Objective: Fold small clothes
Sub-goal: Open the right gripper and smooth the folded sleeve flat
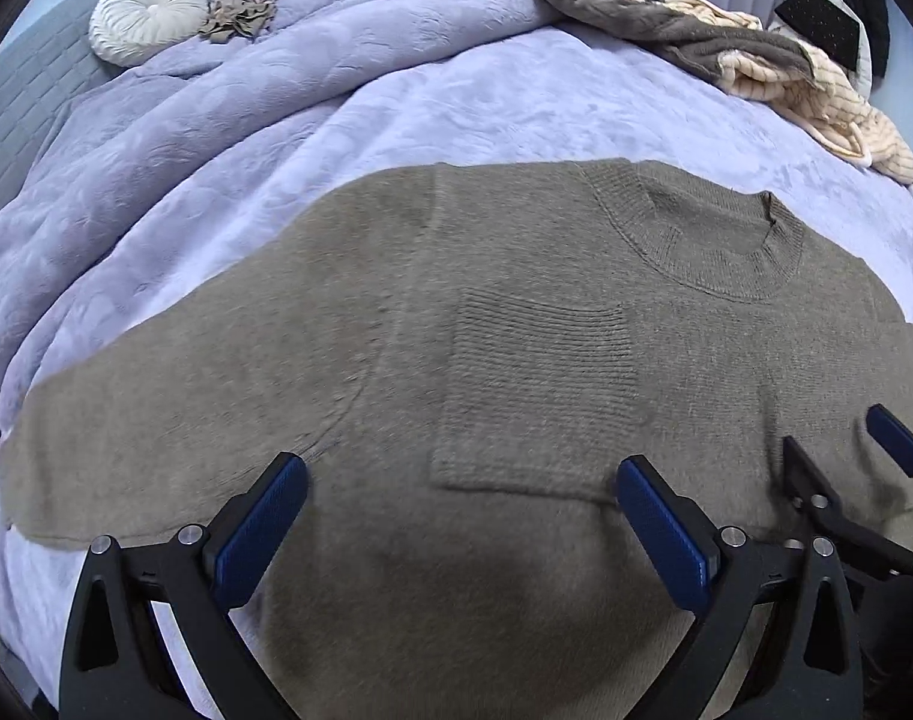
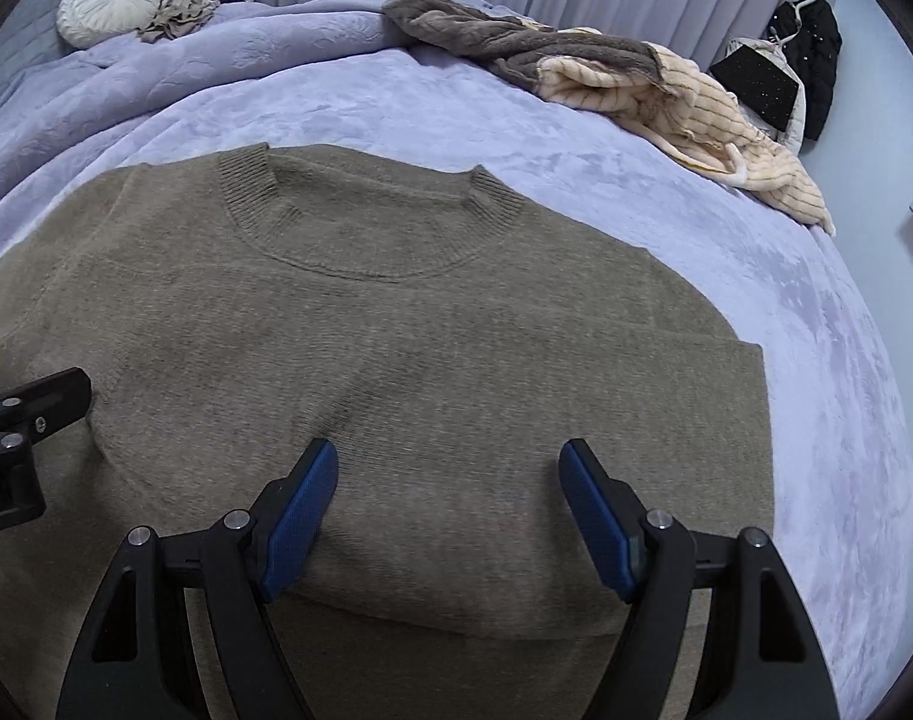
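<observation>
Where "AI" marks the left gripper (image 2: 12,420), olive sweater (image 2: 396,348) beneath.

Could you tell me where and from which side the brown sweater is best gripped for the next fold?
Probably at the sweater's right side edge, approached from the right by the open right gripper. That edge lies flat and free on the purple blanket, while the sleeve's ribbed cuff is already folded across the chest.

sweater (image 1: 516,312): fuzzy matt knit, ribbed collar | blanket (image 1: 456,102): plush embossed fleece
</observation>
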Motion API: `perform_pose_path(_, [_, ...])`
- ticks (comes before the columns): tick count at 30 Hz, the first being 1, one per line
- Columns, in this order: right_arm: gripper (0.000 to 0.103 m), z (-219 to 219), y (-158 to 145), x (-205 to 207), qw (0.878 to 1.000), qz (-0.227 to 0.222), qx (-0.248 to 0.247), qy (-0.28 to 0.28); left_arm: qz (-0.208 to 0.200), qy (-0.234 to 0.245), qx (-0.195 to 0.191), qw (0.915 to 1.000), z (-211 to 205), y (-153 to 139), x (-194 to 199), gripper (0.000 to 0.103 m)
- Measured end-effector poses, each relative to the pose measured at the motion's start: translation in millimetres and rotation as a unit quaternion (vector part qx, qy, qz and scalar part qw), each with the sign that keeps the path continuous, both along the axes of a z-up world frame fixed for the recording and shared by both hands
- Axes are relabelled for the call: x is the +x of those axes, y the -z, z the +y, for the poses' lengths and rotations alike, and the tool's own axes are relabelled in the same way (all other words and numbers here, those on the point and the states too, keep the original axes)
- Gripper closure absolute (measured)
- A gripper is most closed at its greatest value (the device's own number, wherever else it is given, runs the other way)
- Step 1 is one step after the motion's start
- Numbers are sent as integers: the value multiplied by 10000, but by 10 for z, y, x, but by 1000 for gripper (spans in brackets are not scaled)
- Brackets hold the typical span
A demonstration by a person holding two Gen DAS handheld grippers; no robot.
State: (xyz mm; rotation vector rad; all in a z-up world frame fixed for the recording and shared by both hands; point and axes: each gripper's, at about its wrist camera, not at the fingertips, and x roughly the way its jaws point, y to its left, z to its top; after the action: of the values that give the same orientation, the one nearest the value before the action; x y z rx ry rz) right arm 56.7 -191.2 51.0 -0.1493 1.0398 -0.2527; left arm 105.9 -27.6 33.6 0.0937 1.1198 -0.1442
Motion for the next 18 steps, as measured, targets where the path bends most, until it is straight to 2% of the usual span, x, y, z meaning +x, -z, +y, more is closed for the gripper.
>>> perform_pose_path(2, [24,92,-34,-1,9998,-36,-163,-89,-19,-59,-75,10000,67,-53,-67,0])
perform_pose_path(6, [24,70,-100,-18,9994,-149,301,32,-10,-246,-206,9995,238,-78,-127,0])
perform_pose_path(9, [24,270,-12,51,9977,138,587,-304,50,-329,-331,9989,353,-81,-236,0])
perform_pose_path(13, [24,625,-142,-46,9973,-155,228,-686,47,-420,-412,9983,536,-91,-343,0])
perform_pose_path(18, [24,881,-324,-168,9951,-409,134,-891,91,-639,-524,9965,830,-57,-389,0])
